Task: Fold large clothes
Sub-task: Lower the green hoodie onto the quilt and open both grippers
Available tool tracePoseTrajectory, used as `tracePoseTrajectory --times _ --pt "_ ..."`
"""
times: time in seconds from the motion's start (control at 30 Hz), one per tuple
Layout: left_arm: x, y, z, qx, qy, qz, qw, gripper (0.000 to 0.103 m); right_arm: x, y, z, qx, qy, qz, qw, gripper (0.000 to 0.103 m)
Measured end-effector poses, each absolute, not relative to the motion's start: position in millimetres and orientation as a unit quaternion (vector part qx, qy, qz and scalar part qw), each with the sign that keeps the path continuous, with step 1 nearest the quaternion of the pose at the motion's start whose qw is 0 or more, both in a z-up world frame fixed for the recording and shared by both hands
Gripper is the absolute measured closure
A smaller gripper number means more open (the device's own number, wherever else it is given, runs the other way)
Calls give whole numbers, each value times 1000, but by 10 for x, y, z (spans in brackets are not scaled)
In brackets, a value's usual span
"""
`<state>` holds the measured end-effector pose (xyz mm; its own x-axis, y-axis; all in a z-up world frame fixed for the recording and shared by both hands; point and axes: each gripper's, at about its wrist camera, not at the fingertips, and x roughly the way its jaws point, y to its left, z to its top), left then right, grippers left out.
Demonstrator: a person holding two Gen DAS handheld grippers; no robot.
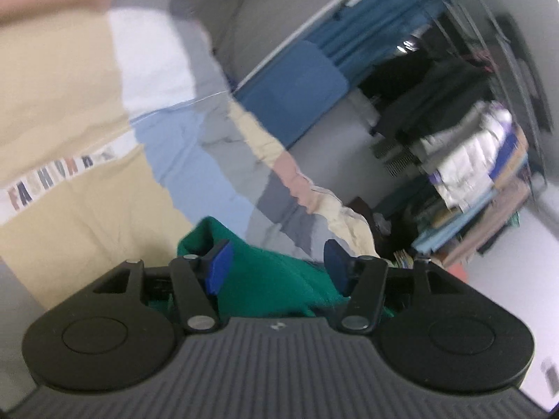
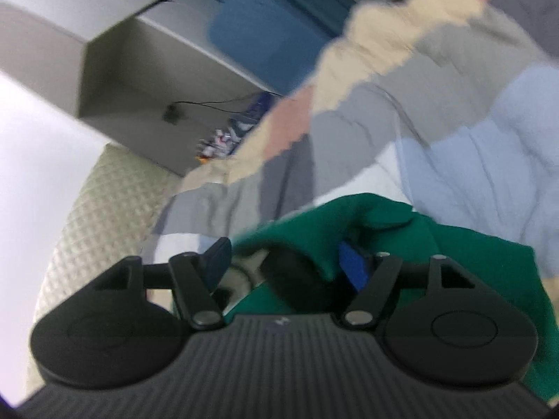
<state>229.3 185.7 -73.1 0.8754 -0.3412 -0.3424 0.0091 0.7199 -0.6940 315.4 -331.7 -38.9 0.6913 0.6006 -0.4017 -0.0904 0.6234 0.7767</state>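
Note:
A green garment (image 1: 265, 272) lies bunched between the blue pads of my left gripper (image 1: 276, 262), whose jaws stand wide apart. In the right wrist view the same green garment (image 2: 384, 223) drapes over my right gripper (image 2: 290, 262), its jaws also wide apart, with a fold of cloth across the right pad (image 2: 353, 269). Both views are blurred and tilted upward. A person in a patchwork sweatshirt (image 1: 104, 111) of beige, grey, light blue and pink stands close in front; the sweatshirt also shows in the right wrist view (image 2: 436, 104).
A rack with stacked folded clothes (image 1: 468, 160) and dark hanging garments stands at the right. A blue curtain (image 1: 380, 21) and a blue cushion (image 1: 297, 94) are behind. A cream quilted surface (image 2: 104, 209) and a grey beam (image 2: 139, 70) show at the left of the right wrist view.

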Motion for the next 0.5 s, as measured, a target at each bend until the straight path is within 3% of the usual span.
tracePoseTrajectory --times 0.2,0.5 --pt "2136 1584 -710 -262 274 -72 923 40 2787 -2951 -2 262 307 247 881 32" --pt "2356 1436 -988 -283 286 -106 909 40 3024 -2290 -379 106 345 206 910 32"
